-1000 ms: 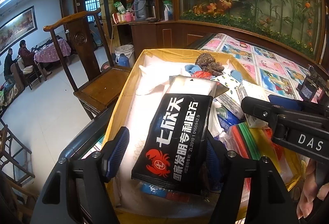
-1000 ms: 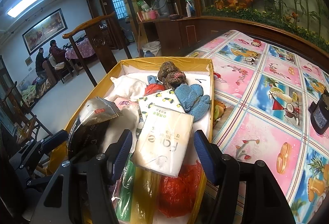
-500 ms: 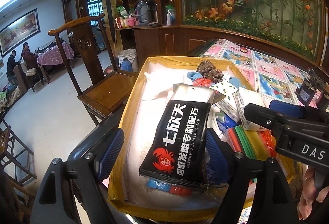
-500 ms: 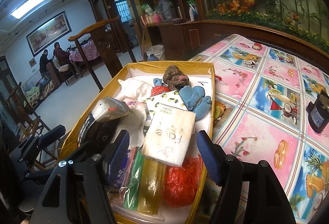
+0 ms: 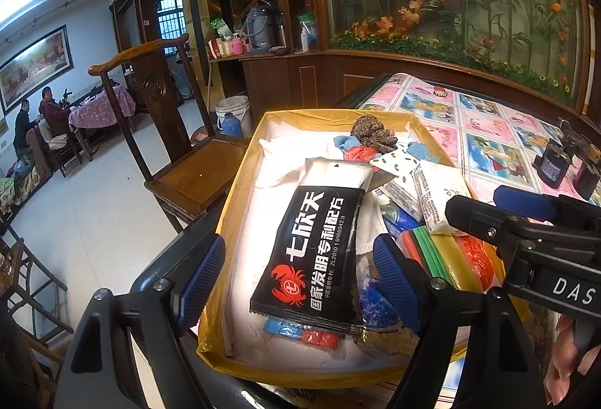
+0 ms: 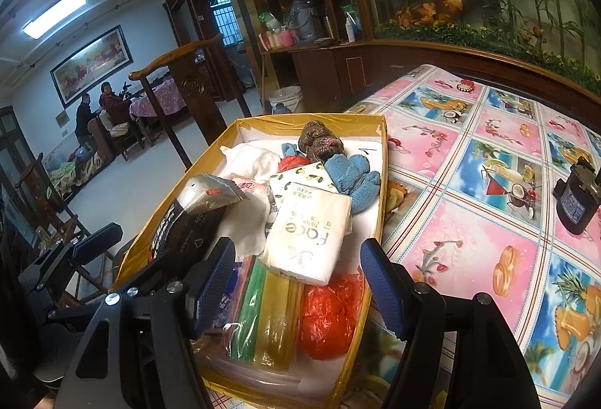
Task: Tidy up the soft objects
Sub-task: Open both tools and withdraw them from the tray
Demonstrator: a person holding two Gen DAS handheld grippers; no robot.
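Observation:
A yellow-taped box is packed with soft goods. My left gripper hovers open over its near end, its blue pads on either side of a black packet with a red crab, clear of it. My right gripper is open too. The white tissue pack lies just beyond its pads, untouched. Deeper in the box lie blue knitted gloves, a brown knitted piece, a white cloth, a red plastic bag and green and yellow zip bags.
The box sits at the left edge of a table with a pink and blue patterned cloth. A small black device stands on it to the right. A wooden chair stands left of the box. Two people sit far back.
Both grippers' jaws have spread wider and drawn back a little from the box, so its near edge now shows. The black packet and the tissue pack stay lying in the box.

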